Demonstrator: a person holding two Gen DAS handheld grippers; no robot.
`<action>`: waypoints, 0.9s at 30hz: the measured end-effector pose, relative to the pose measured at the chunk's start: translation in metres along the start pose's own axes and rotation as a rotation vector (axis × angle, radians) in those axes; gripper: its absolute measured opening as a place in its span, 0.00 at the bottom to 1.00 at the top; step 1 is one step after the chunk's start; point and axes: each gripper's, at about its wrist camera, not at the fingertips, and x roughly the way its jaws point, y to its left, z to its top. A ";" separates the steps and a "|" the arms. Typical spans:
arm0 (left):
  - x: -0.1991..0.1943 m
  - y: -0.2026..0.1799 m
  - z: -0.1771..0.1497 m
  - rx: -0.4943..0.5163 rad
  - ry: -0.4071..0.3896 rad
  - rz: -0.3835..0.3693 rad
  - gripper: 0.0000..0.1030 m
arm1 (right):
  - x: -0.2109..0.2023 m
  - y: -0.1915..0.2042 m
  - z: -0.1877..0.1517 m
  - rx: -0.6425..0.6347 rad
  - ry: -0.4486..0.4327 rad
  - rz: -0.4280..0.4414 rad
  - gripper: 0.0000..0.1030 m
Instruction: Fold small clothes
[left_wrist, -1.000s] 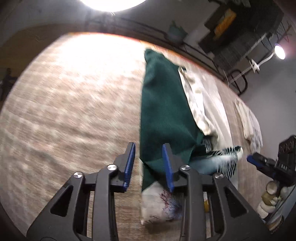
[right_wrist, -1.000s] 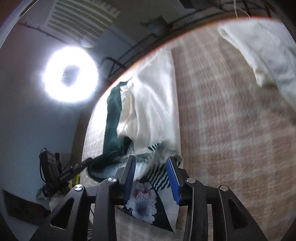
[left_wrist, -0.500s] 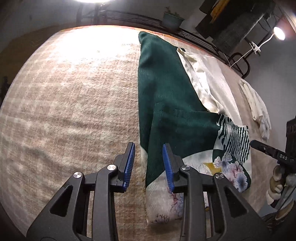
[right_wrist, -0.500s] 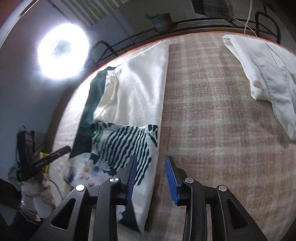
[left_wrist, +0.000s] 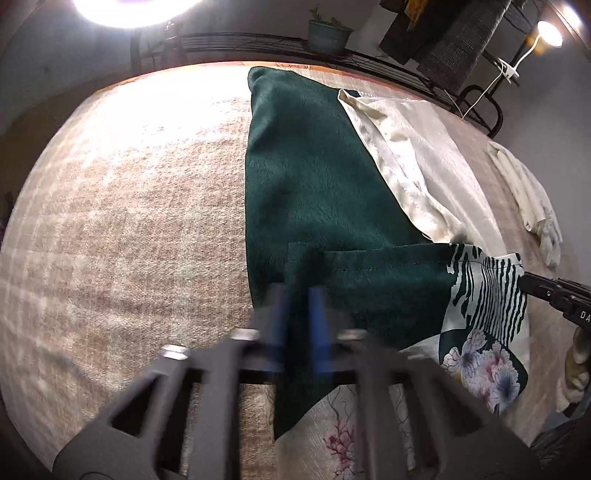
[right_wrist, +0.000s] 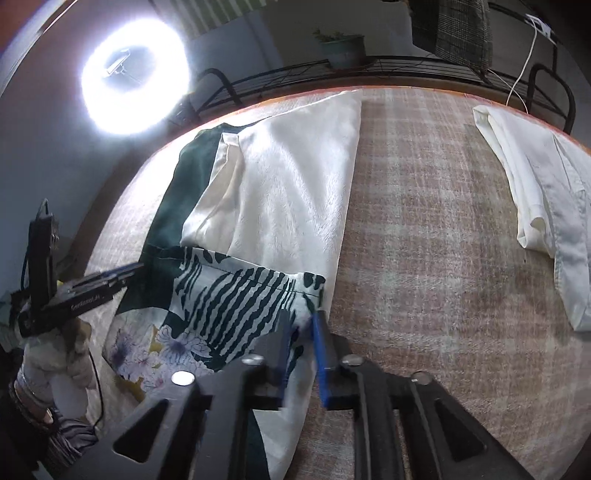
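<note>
A garment of dark green (left_wrist: 314, 177), white satin (right_wrist: 288, 184) and a zebra-and-flower print (right_wrist: 229, 299) lies lengthwise on the checked table cloth (left_wrist: 129, 221). Its near end is folded back over itself. My left gripper (left_wrist: 297, 325) is shut on the green left edge of the folded part; the gripper is blurred. My right gripper (right_wrist: 303, 343) is shut on the printed right edge. Each gripper also shows in the other's view, the right one (left_wrist: 554, 295) and the left one (right_wrist: 92, 288).
A folded white cloth (right_wrist: 546, 221) lies on the table's far right; it also shows in the left wrist view (left_wrist: 528, 199). A black metal rack with a potted plant (right_wrist: 343, 48) runs behind the table. A ring light (right_wrist: 135, 77) shines at the left.
Both grippers have gone from open beside the garment to shut on the edges of its folded near end. Before that, the near end was laid down flat over the garment.
</note>
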 end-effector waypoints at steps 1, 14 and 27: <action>-0.003 0.002 -0.001 -0.014 -0.010 0.000 0.01 | 0.000 -0.001 0.000 0.001 0.001 0.003 0.02; -0.019 0.015 0.006 -0.025 -0.041 0.031 0.23 | 0.014 0.006 0.012 -0.076 0.004 -0.040 0.18; 0.031 0.051 0.123 -0.132 -0.033 -0.115 0.47 | 0.012 -0.046 0.088 0.013 -0.130 0.027 0.35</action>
